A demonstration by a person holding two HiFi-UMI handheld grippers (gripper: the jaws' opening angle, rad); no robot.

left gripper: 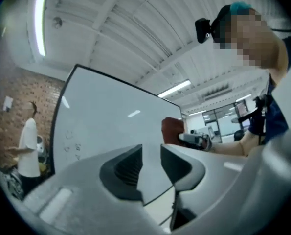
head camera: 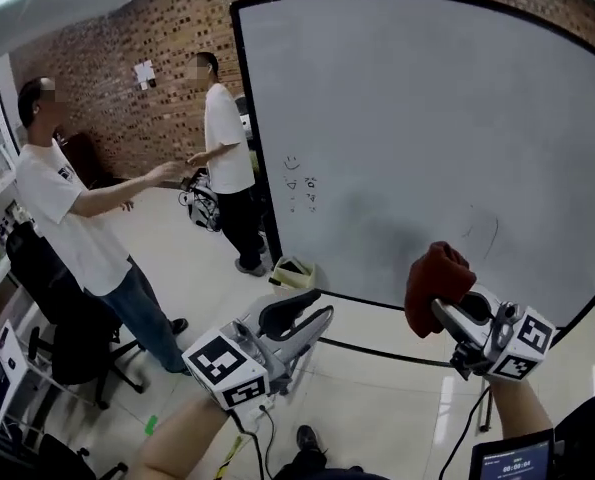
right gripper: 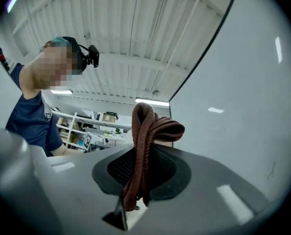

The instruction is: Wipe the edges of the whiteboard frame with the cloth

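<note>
The whiteboard (head camera: 427, 138) stands in front of me, with a black frame (head camera: 252, 138) around it and faint marks near its left edge. A dark red cloth (head camera: 437, 283) hangs bunched at the tip of my right gripper (head camera: 443, 311), just in front of the board's lower part. In the right gripper view the cloth (right gripper: 147, 131) is pinched between the pads of that gripper (right gripper: 141, 168), with the frame (right gripper: 204, 53) rising to its right. My left gripper (head camera: 320, 308) is open and holds nothing, below the bottom frame. Its view shows the gripper's (left gripper: 150, 163) gap empty, with the cloth (left gripper: 172, 130) beyond it.
Two people (head camera: 67, 218) (head camera: 227, 158) stand at the left by a brick wall (head camera: 137, 38). A black office chair (head camera: 62, 318) is at the lower left. A yellowish object (head camera: 295, 271) lies on the floor at the board's left foot. A tablet (head camera: 512, 460) shows at bottom right.
</note>
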